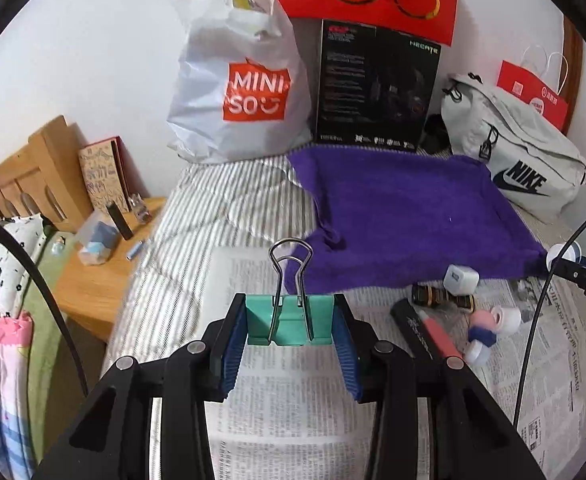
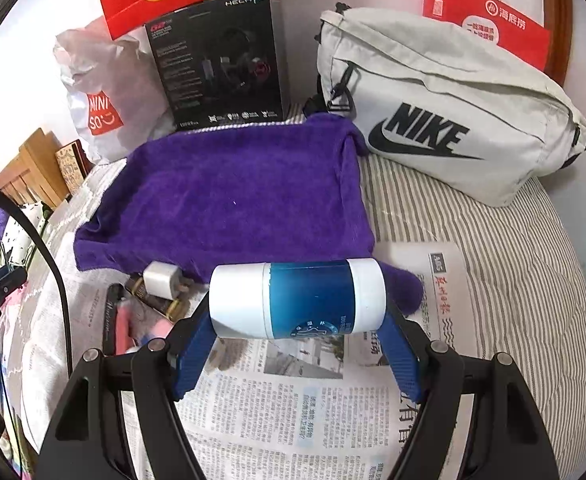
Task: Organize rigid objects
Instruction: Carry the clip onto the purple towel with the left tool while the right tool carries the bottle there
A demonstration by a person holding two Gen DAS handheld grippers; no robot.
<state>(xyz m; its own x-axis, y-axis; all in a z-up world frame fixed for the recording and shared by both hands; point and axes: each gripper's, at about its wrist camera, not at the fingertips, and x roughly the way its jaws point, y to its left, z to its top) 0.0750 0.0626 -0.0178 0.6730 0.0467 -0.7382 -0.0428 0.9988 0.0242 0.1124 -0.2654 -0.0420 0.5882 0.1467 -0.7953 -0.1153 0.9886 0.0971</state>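
My left gripper (image 1: 290,322) is shut on a teal binder clip (image 1: 289,320), held above the newspaper (image 1: 293,400) with its wire handles pointing up. My right gripper (image 2: 297,304) is shut on a white and blue bottle (image 2: 297,298) lying crosswise between the blue pads, near the front edge of the purple towel (image 2: 233,196). The towel also shows in the left wrist view (image 1: 405,208). A small pile lies on the newspaper: a white charger (image 1: 459,279), brown vials (image 1: 441,296), a black and red pen (image 1: 427,330), and pink, blue and white caps (image 1: 489,330).
At the back stand a white Miniso bag (image 1: 245,80), a black Hecate box (image 1: 373,88), a grey Nike bag (image 2: 445,108) and red paper bags (image 2: 489,20). A wooden bedside table (image 1: 97,272) with small items is on the left. The striped bedding (image 2: 513,260) lies under everything.
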